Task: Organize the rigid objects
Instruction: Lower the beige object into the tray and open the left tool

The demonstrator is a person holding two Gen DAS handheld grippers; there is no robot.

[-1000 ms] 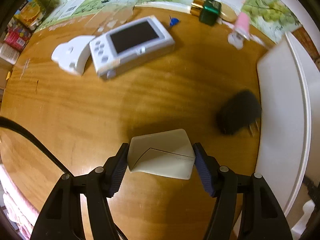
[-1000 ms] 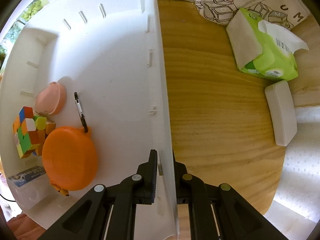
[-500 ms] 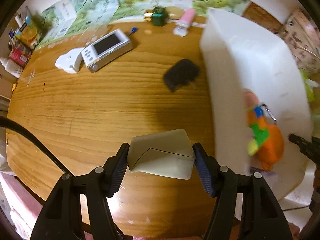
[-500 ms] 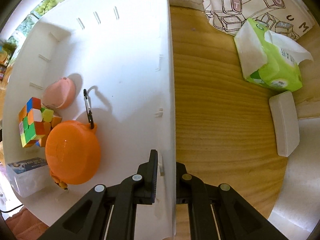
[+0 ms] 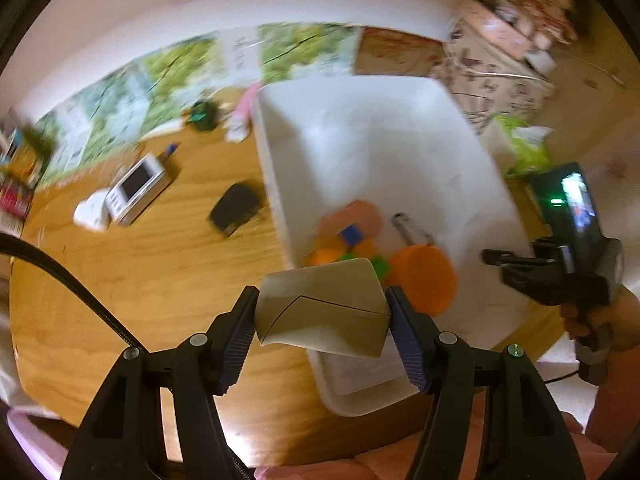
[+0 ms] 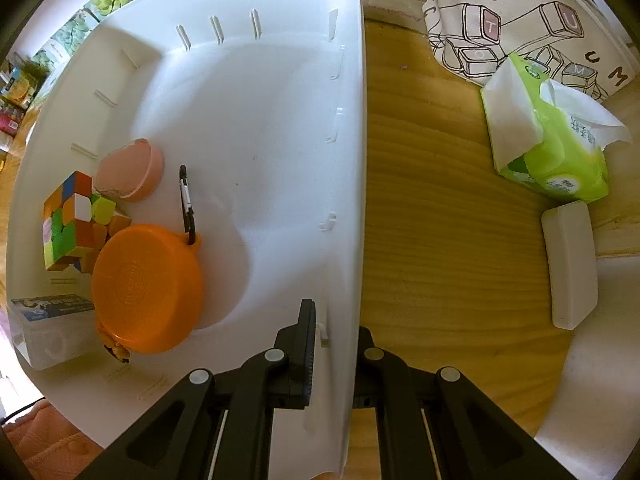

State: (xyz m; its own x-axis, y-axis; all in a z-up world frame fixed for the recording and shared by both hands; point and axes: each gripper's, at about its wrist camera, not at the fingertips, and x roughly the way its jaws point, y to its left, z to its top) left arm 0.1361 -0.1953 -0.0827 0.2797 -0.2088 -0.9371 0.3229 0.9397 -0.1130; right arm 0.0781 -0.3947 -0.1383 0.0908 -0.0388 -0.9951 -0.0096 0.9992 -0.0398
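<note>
The left gripper [image 5: 322, 314] pinches a pale box [image 5: 320, 308] between its blue-padded fingers [image 5: 240, 332], held in the air above the near left rim of the white bin [image 5: 360, 152]. Just beyond the box, inside the bin, lie a cube [image 5: 348, 248], an orange disc [image 5: 422, 280] and a pink shell [image 5: 352, 218]. To the gripper's left, ahead on the wooden table [image 5: 120, 280], sit a black block [image 5: 236, 209], a white handheld device [image 5: 138, 188] and a white stand [image 5: 93, 213] beside it. Farther off are a green item [image 5: 203, 115] and a pink tube [image 5: 242, 118], both blurred.

The right gripper [image 6: 334, 340] is clamped on the bin's right wall [image 6: 348, 200], one finger [image 6: 306, 344] inside, the other outside. To its left in the bin the orange disc [image 6: 146, 286] lies flat with a black clip [image 6: 187, 204] at its rim; the cube [image 6: 74, 220] and pink shell [image 6: 130, 170] touch beyond it, and a clear case [image 6: 52, 330] sits at the near left corner. To the right, on the table [image 6: 440, 240], lie a white bar [image 6: 570, 264] and a green tissue pack [image 6: 548, 140], with a printed bag [image 6: 516, 20] behind.
</note>
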